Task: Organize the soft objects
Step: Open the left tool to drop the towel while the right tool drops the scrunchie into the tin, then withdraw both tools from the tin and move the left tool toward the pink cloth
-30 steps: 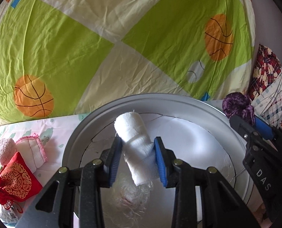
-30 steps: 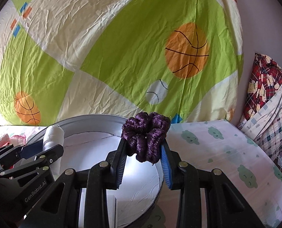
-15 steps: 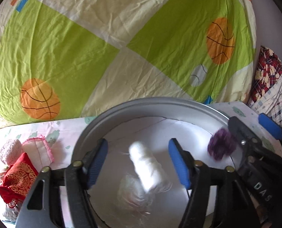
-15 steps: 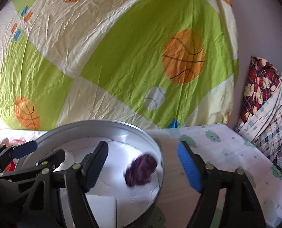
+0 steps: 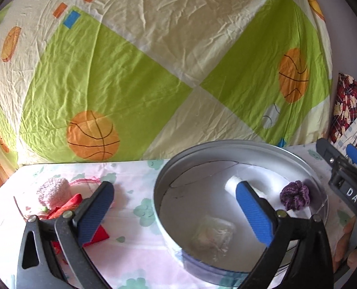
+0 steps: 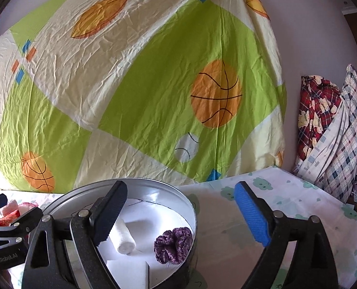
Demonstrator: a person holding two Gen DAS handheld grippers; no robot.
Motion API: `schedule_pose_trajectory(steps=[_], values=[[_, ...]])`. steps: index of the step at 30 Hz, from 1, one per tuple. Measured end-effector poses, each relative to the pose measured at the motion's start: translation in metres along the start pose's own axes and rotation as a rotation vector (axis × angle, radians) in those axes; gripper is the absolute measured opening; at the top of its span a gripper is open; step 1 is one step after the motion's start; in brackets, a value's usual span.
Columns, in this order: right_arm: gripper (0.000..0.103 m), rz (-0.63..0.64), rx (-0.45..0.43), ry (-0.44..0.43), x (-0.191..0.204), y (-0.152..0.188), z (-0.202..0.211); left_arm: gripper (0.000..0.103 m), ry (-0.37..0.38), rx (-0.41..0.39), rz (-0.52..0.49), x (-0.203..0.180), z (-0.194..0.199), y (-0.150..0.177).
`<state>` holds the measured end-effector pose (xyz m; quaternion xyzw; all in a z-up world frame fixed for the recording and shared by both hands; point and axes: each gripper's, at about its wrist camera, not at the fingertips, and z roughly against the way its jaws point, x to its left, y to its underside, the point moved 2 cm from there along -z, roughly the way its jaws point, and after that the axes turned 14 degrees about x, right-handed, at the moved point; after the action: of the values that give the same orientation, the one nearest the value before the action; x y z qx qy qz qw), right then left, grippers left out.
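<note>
A round grey tin [image 5: 226,145] [image 6: 135,183] stands on the pastel bed sheet. Inside it lie a white rolled cloth [image 5: 233,183] [image 6: 124,237], a purple scrunchie [image 5: 295,195] [image 6: 173,240] and a clear plastic packet [image 5: 214,234]. My left gripper [image 5: 178,207] is opening wide above the tin's left rim, nothing between its jaws. My right gripper [image 6: 181,207] is opening too, over the tin's right rim, empty. To the left of the tin lie a pink fluffy item [image 5: 54,191] and a red pouch [image 5: 70,203], partly behind my left finger.
A green and cream sheet with basketballs [image 5: 154,72] [image 6: 142,84] hangs behind the bed. Plaid fabrics [image 6: 332,132] [image 5: 347,106] are piled at the right against the wall. Bare sheet lies right of the tin [image 6: 274,204].
Both grippers let go: the white roll and the purple scrunchie dropped into the tin. The left gripper then swung left and back, jaws spreading wide; the right gripper's jaws spread too.
</note>
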<state>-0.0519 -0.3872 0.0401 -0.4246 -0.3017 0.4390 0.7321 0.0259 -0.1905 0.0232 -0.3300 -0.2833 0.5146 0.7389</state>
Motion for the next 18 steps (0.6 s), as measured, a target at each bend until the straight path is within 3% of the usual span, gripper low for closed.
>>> schedule_pose_trajectory(steps=[9, 18], values=[[0.092, 0.009, -0.096, 0.052, 0.009, 0.005, 0.022, 0.103, -0.046, 0.022, 0.062, 0.042, -0.006, 0.014], [0.092, -0.063, -0.132, 0.096, 0.005, 0.013, 0.044, 0.103, -0.111, 0.021, 0.017, 0.064, -0.006, 0.028]])
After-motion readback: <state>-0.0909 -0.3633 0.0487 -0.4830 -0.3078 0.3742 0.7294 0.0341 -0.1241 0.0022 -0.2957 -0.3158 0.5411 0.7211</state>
